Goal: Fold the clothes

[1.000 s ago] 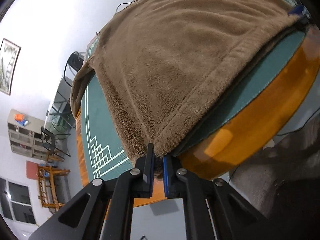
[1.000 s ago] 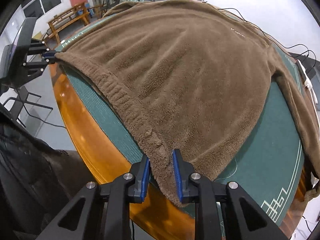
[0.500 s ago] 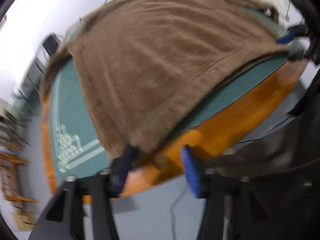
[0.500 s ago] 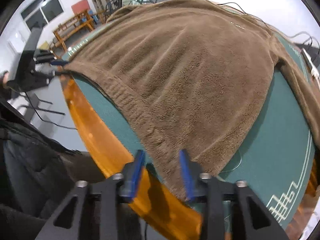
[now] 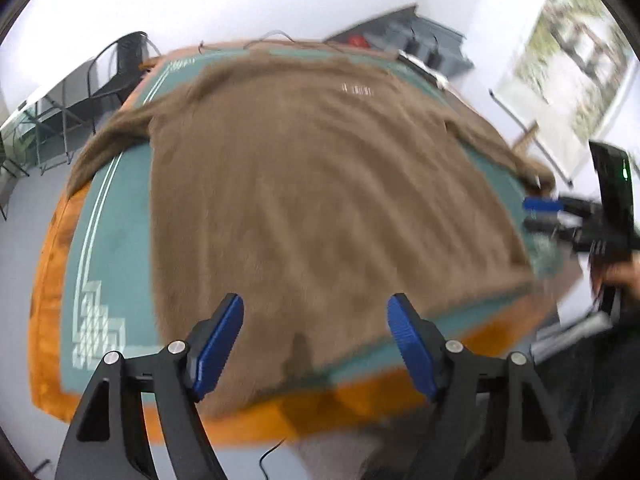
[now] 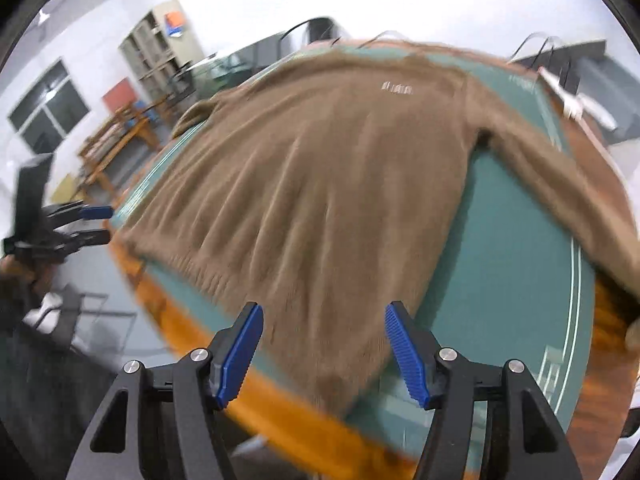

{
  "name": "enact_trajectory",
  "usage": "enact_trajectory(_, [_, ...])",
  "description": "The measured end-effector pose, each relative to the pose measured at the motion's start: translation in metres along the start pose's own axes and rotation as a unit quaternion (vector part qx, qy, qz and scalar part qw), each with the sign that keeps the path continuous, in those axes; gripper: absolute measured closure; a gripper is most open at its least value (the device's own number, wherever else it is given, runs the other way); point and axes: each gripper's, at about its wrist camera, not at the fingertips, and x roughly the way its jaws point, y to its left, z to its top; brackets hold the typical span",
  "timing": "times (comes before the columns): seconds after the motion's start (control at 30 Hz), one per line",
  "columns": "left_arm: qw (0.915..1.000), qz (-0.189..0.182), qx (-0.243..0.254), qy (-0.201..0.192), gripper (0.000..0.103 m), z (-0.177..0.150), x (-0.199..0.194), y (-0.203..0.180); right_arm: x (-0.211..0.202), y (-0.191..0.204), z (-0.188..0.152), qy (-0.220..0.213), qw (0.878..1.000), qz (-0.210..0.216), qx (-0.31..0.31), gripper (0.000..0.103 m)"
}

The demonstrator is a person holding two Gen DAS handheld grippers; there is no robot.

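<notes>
A small white mark on the brown fleece sweater (image 5: 320,184) sits near its far, chest end, too blurred to read; the sweater lies flat on the green tabletop (image 5: 116,216), long axis running from the hem at the near orange edge toward the neck at the far side, sleeves spread out sideways; the left gripper (image 5: 316,344) hangs above the hem, jaws opening with nothing between them; the right gripper (image 6: 324,350) is likewise released, pads apart over the hem corner.
</notes>
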Motion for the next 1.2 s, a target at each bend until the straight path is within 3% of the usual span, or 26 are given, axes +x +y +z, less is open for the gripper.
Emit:
enact_trajectory(0.1, [0.9993, 0.035, 0.009, -0.003, 0.025, 0.020, 0.028, -0.017, 0.020, 0.020, 0.031, -0.015, 1.000, -0.023, -0.010, 0.038])
enact_trajectory(0.2, [0.9980, 0.050, 0.029, 0.026, 0.025, 0.010, 0.048, -0.032, 0.047, 0.042, 0.047, 0.001, 0.998, -0.040, -0.039, 0.038])
enact_trajectory(0.37, [0.9939, 0.056, 0.051, 0.080, 0.025, -0.020, 0.077, -0.040, 0.087, 0.050, 0.025, 0.072, 0.993, -0.063, -0.069, 0.038])
enact_trajectory(0.4, [0.9951, 0.052, 0.040, 0.074, 0.025, -0.024, 0.075, -0.037, 0.091, 0.047, 0.016, 0.085, 0.992, -0.065, -0.069, 0.037])
enact_trajectory(0.53, [0.9976, 0.032, 0.009, 0.061, 0.025, -0.036, 0.067, -0.026, 0.081, 0.037, -0.009, 0.080, 0.992, -0.064, -0.077, 0.031])
enact_trajectory(0.87, [0.9984, 0.013, 0.031, 0.046, 0.023, -0.053, 0.053, -0.019, 0.054, 0.009, -0.041, 0.053, 0.996, -0.050, -0.059, 0.028])
enact_trajectory(1.2, [0.9962, 0.014, 0.053, 0.068, 0.021, -0.067, 0.047, -0.017, 0.036, -0.005, -0.056, 0.041, 0.998, -0.036, -0.039, 0.027])
